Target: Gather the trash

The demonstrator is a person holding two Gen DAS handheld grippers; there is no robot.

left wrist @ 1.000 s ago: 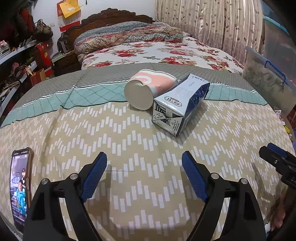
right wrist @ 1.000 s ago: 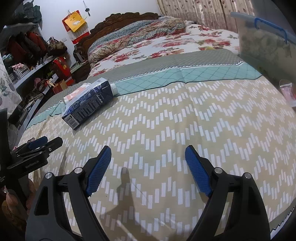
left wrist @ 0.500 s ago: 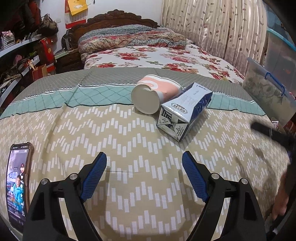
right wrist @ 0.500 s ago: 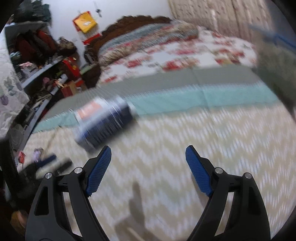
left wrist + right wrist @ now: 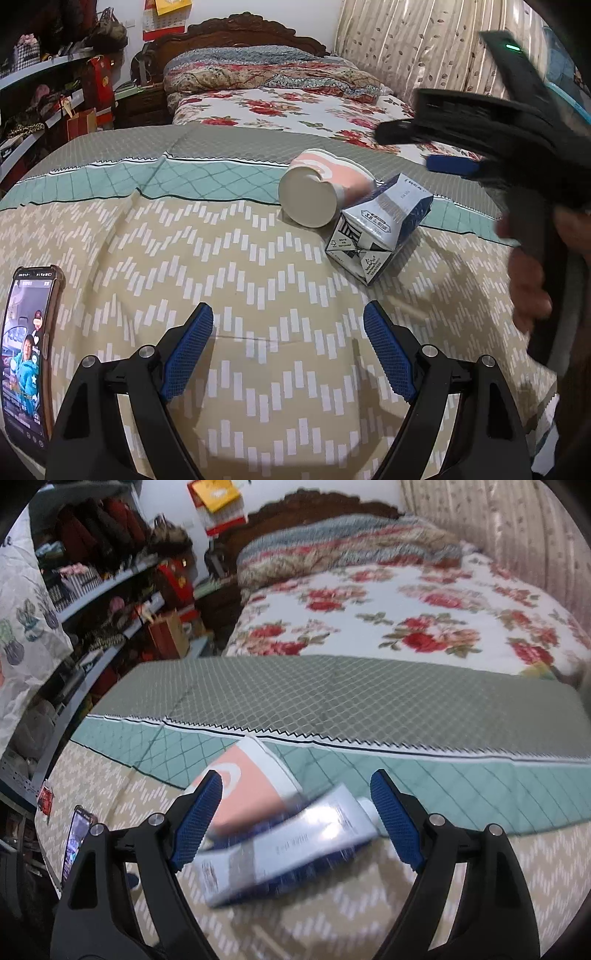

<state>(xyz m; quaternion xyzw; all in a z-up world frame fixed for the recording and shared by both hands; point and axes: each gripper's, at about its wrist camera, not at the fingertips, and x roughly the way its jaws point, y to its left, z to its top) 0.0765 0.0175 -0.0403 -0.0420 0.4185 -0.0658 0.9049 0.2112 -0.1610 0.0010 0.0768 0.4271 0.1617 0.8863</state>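
Observation:
A pink and white paper cup (image 5: 325, 184) lies on its side on the bed's patterned cover, its base facing me. A blue and white milk carton (image 5: 380, 225) lies against it on the right. My left gripper (image 5: 288, 350) stands open over the cover, short of both, with nothing between its fingers. In the right wrist view, the cup (image 5: 251, 786) and the carton (image 5: 288, 853) lie blurred just ahead of my open right gripper (image 5: 295, 819). In the left wrist view that right gripper (image 5: 424, 147) hangs above and to the right of the carton, held by a hand (image 5: 532, 291).
A phone (image 5: 26, 350) with a lit screen lies on the cover at the left, also seen in the right wrist view (image 5: 75, 842). Shelves (image 5: 92, 602) full of bags and clothes line the left. A floral quilt (image 5: 288, 107) and curtains (image 5: 424, 44) are beyond.
My right gripper has swung left and a little up, from the bed's right side to over the carton and cup. The left gripper stayed in place, rolling slightly.

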